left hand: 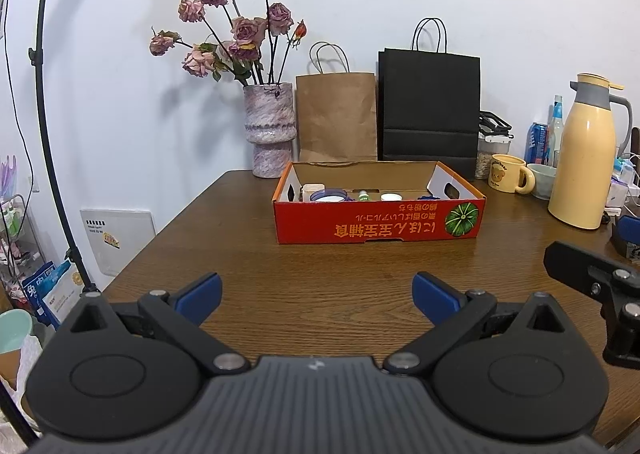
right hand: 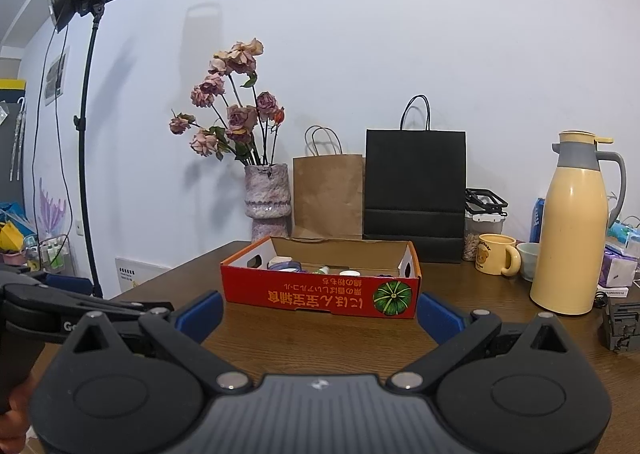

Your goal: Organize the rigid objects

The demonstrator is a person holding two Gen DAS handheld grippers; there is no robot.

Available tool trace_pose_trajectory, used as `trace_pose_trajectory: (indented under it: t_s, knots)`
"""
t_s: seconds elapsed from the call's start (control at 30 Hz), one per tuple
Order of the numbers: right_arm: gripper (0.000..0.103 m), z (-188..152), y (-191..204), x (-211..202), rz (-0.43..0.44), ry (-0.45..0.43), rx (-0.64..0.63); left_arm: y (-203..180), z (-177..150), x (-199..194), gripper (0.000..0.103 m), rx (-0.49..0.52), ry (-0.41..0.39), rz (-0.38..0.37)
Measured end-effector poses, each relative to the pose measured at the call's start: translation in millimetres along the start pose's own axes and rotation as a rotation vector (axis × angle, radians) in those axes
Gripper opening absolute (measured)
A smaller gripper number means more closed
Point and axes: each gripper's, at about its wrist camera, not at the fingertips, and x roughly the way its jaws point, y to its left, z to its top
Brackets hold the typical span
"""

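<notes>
A red cardboard box (left hand: 376, 224) with a pumpkin print stands on the brown wooden table (left hand: 280, 294). It holds several small items: a white jar (left hand: 313, 190), a purple-rimmed lid (left hand: 328, 196), a small green bottle (left hand: 363, 195) and a white cap (left hand: 390, 197). The box also shows in the right wrist view (right hand: 320, 296). My left gripper (left hand: 316, 296) is open and empty, above the table in front of the box. My right gripper (right hand: 320, 314) is open and empty, just in front of the box; part of it shows in the left wrist view (left hand: 592, 286).
Behind the box stand a vase of dried roses (left hand: 270, 134), a brown paper bag (left hand: 336, 116) and a black paper bag (left hand: 430, 110). At the right are a yellow bear mug (left hand: 508, 173), a cream thermos jug (left hand: 582, 162), a bowl (left hand: 542, 180) and cans. A light stand (right hand: 86, 126) stands left.
</notes>
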Motion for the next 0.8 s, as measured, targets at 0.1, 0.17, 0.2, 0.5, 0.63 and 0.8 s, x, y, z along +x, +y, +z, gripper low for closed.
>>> trace_pose_trajectory:
  t_s: [0.1,0.17,0.2,0.5,0.63,0.8]
  knots:
    - [0.103,-0.1,-0.1,0.0,0.0,0.0,0.0,-0.5,0.6,-0.5,0.103,0.0,0.0,-0.001]
    - [0.103,0.2,0.0,-0.1,0.001,-0.001,0.0,-1.3,1.4,-0.6,0.103,0.001,0.001,-0.001]
    - [0.103,0.2,0.2,-0.1,0.001,-0.001,0.0,-1.5,1.5,-0.9,0.103,0.002,0.001,-0.001]
    - [0.103,1.2,2.4,-0.9,0.004,-0.003,0.0,-1.2,1.9,-1.0,0.103,0.001,0.001,-0.002]
    - [0.103,1.2,3.4,-1.0,0.002,-0.002,0.0,-0.9,1.6,-0.3,0.103,0.001,0.001,-0.001]
    - [0.103,1.1,2.6,-1.0,0.003,-0.003,0.001,-1.0,1.4,-0.1,0.103,0.001,0.001,-0.002]
